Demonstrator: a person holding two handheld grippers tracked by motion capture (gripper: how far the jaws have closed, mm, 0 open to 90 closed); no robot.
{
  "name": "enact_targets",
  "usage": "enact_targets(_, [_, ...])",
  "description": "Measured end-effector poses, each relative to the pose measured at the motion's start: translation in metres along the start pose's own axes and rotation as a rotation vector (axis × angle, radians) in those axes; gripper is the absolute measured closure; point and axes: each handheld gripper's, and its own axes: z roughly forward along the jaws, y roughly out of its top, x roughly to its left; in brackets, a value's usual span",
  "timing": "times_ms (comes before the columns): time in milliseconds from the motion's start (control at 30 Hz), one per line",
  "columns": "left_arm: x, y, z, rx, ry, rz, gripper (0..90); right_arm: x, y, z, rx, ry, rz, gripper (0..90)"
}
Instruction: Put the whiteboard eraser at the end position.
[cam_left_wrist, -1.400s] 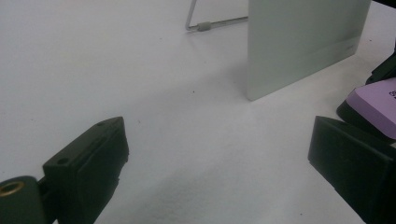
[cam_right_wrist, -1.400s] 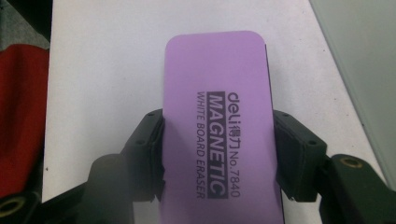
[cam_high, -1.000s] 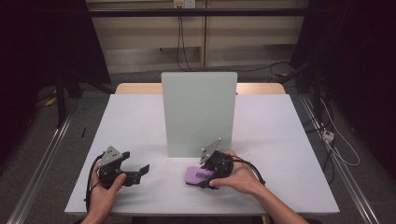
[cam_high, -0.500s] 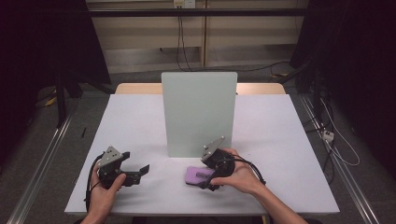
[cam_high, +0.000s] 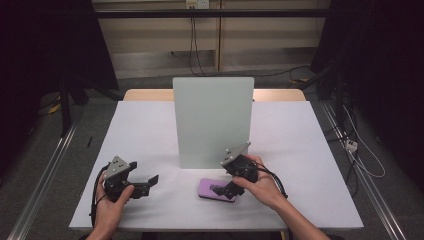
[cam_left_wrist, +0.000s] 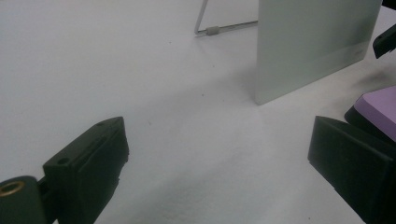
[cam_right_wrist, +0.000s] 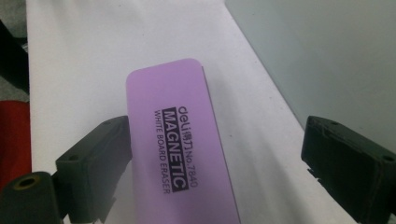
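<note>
Purple whiteboard eraser (cam_high: 216, 189), flat on the white table (cam_high: 300, 150), near the front edge and a little right of centre, label side up; printed on it "deli", "MAGNETIC", "WHITE BOARD ERASER". Seen up close in the right gripper view (cam_right_wrist: 180, 149), lying lengthwise between the two black jaws, one jaw against or just beside a long edge, the other well clear with bare table between.

Over the eraser, the right gripper (cam_high: 225, 189), held in the right hand (cam_high: 260, 187), jaws spread wide and not pinching anything, pointed down toward the eraser's right end.

Just behind the eraser, an upright pale grey-green board (cam_high: 212, 120), standing at the middle of the table; in the left gripper view, a thin wire stand (cam_left_wrist: 219, 29) behind its lower edge.

Well to the left, the left gripper (cam_high: 145, 181), held in the left hand (cam_high: 112, 205) low over the table, jaws spread wide with bare table between, pointing right toward the eraser.
</note>
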Motion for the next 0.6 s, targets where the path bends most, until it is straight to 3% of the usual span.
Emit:
enact_targets(200, [-0.001,0.0,0.001,0.0,0.0,0.0,4.9,0.0,-0.007,-0.011,-0.087,-0.063,0.047,8.5])
enact_targets(333, [-0.001,0.0,0.001,0.002,0.002,0.001,4.9,0.0,-0.011,-0.019,-0.129,-0.154,0.078,9.1])
enact_targets(600, [-0.001,0.0,0.001,0.001,0.003,0.001,4.8,-0.001,-0.026,-0.032,-0.204,-0.218,0.152,9.1])
